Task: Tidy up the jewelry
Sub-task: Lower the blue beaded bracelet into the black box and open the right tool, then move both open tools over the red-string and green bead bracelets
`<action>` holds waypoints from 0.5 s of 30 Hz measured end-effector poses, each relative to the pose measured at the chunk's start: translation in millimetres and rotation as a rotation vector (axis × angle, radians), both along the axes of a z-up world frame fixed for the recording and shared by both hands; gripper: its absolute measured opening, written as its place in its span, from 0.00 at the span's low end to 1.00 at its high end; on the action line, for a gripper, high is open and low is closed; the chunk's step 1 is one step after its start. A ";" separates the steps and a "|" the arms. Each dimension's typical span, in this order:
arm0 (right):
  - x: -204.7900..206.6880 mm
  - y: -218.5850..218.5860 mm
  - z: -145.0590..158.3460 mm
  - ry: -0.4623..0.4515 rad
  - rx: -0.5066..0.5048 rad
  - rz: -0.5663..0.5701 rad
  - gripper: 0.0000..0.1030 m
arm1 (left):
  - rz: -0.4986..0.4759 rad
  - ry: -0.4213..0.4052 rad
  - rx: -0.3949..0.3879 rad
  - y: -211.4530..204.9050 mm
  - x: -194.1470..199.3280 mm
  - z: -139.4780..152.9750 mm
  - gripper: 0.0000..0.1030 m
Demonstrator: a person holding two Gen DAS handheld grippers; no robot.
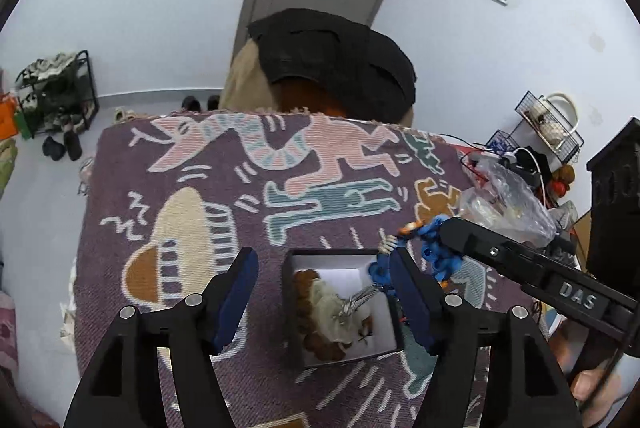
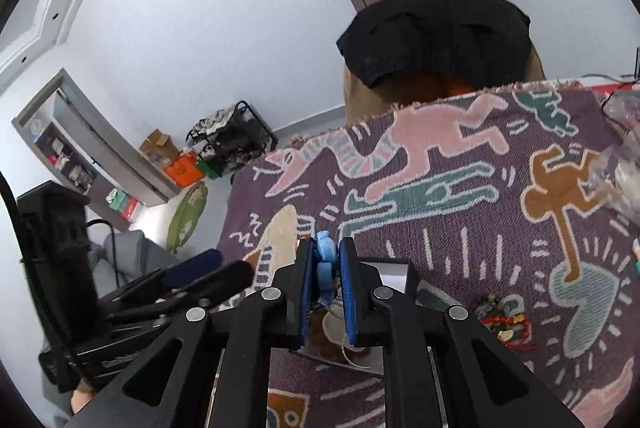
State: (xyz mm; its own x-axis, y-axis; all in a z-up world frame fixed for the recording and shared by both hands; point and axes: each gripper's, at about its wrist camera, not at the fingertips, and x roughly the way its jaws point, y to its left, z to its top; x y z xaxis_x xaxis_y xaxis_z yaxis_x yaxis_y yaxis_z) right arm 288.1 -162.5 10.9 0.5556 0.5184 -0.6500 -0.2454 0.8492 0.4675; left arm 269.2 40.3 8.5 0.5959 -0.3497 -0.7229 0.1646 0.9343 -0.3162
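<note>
right gripper (image 2: 325, 270) clamped on the blue bead bracelet (image 2: 326, 260), beads running lengthwise between the pads | black box (image 1: 340, 308) sits right below/ahead of those jaws, so it's basically a drop | left gripper (image 1: 324, 292) wide open, empty, straddling the box

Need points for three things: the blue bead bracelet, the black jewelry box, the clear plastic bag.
blue bead bracelet (image 2: 325, 260), right wrist view, on the blue beads between the pads.
black jewelry box (image 1: 289, 312), left wrist view, on its left wall.
clear plastic bag (image 1: 504, 200), left wrist view, on the crumpled middle.
</note>
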 end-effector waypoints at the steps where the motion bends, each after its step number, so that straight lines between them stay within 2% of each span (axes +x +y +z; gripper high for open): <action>1: 0.8 1.5 -2.1 0.007 -0.001 0.000 0.16 | 0.002 -0.001 0.006 1.2 -0.6 -0.7 0.67; 3: 1.1 3.5 -7.0 0.023 0.003 0.002 0.34 | 0.004 -0.004 0.022 2.6 -3.4 -2.1 0.67; 4: -1.2 3.3 -9.5 0.025 0.010 0.000 0.50 | 0.003 -0.003 0.028 2.7 -3.7 -3.3 0.67; 5: -3.7 2.5 -10.5 0.019 0.012 -0.007 0.59 | 0.001 -0.002 0.033 2.1 -4.7 -4.2 0.67; 7: -10.3 -1.8 -13.3 0.006 0.007 -0.028 0.61 | -0.004 -0.001 0.040 -1.0 -5.7 -5.1 0.67; 12: -16.9 -24.3 -24.0 0.045 0.043 -0.074 0.61 | -0.019 -0.007 0.060 -15.9 -9.9 -4.1 0.68; 15: -25.1 -46.4 -26.5 0.046 0.048 -0.117 0.61 | -0.034 -0.021 0.070 -29.6 -14.1 -1.5 0.77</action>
